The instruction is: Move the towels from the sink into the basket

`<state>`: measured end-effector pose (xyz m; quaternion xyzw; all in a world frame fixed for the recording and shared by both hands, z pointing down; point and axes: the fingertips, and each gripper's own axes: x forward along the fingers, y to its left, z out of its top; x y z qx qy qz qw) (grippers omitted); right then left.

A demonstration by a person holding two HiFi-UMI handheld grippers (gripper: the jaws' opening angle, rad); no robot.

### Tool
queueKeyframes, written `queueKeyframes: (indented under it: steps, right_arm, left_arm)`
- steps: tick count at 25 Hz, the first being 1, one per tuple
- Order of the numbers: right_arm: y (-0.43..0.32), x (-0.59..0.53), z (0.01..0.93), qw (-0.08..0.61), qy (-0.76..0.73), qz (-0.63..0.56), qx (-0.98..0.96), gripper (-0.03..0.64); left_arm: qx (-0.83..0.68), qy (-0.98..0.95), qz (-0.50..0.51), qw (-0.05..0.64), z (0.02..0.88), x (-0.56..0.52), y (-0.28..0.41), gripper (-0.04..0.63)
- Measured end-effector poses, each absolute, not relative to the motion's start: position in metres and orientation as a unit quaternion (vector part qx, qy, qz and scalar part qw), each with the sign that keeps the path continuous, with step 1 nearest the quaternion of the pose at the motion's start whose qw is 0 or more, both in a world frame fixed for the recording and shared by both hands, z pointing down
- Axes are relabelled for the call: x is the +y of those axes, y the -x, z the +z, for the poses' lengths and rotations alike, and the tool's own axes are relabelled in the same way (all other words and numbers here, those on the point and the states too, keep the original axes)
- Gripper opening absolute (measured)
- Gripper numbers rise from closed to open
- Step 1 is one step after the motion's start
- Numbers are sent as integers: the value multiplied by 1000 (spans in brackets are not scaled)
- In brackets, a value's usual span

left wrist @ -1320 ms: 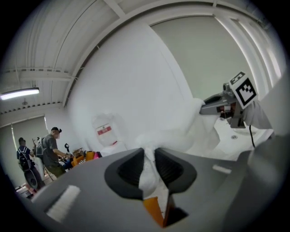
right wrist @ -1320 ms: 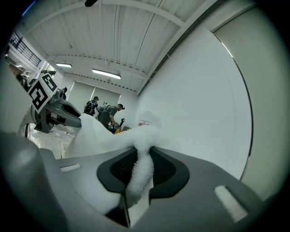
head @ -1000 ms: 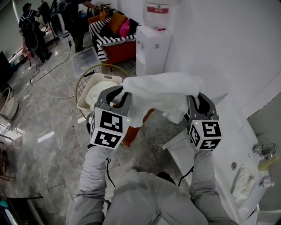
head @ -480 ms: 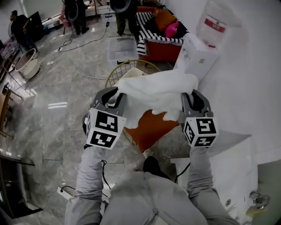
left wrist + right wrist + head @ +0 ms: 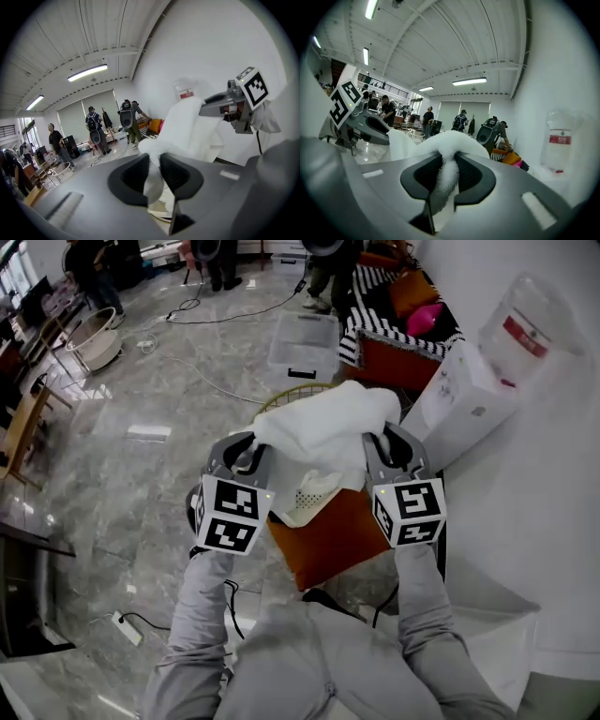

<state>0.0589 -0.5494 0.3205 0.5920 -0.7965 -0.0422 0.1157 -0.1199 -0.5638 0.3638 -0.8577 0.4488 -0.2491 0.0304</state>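
1 towel [image 5: 323, 423], in L gripper [image 5: 244, 450], R gripper [image 5: 384, 446]

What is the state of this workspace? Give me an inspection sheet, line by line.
Surface: glossy grey floor; no sink in view.
Job's things: one white towel stretched between both claws, hiding part of the wire basket in the head view.
Clutter: orange object, clear bin.
Grippers: left claw shut on the towel; right claw shut on the towel.
Cables: black cable and power strip on the floor.
Surroundings: water dispenser, striped sofa, people at the far end.
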Motion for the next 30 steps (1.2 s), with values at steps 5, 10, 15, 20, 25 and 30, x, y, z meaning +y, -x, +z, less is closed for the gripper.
queueKeyframes:
  steps: [5, 10, 15, 20, 25, 30]
  right_arm:
    - [-49, -600, 361, 137, -545, -20, -827, 64]
    - [-39, -634, 433, 186, -497, 26, -847, 64]
    - [-25, -652, 507, 246, -447, 68, -858, 64]
    - [-24, -658, 588, 313, -406, 152, -845, 66]
    - [-23, -656, 663, 378, -367, 222, -820, 66]
    - [-19, -665, 690, 399, -361, 243, -807, 67]
  left_arm:
    - [464, 838, -286, -5, 411, -591, 109, 137]
    - [469, 817, -330, -58, 482, -605, 106, 137]
    - [447, 801, -388, -83, 549, -608, 105, 137]
    - [424, 784, -443, -100, 598, -606, 104, 141]
    - [400, 764, -498, -88, 627, -609, 106, 167]
    - [378, 759, -522, -96, 646, -613, 109, 204]
